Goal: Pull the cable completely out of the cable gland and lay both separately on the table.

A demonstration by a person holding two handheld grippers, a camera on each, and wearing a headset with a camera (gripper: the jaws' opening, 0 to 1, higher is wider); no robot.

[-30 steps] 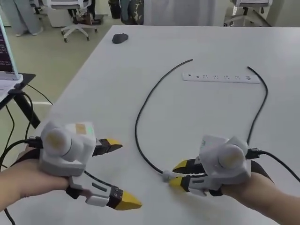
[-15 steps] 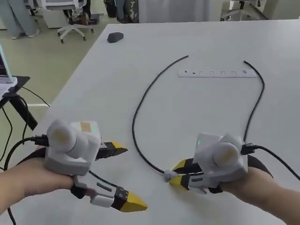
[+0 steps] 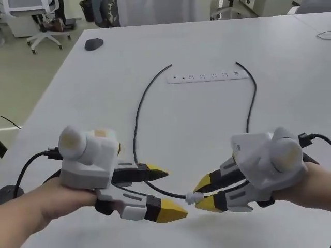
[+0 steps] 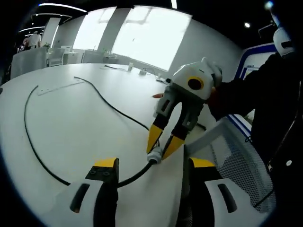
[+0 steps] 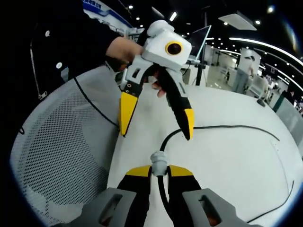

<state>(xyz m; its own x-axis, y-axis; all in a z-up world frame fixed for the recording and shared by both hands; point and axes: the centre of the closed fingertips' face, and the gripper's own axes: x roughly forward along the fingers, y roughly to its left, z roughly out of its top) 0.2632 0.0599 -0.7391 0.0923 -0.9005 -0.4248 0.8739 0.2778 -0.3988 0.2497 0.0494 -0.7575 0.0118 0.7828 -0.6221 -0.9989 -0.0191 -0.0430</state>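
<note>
Got gland (image 3: 194, 198) pinched in right tool (image 3: 200, 195), left tool (image 3: 175, 192) gaping straight across (cable (image 3: 135, 129) leading off toward it).

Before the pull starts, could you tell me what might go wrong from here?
The right gripper pinches the small gland only at its jaw tips, so it might slip out. The left gripper is open, not on the cable; a pull now would likely drag the whole loop.
</note>
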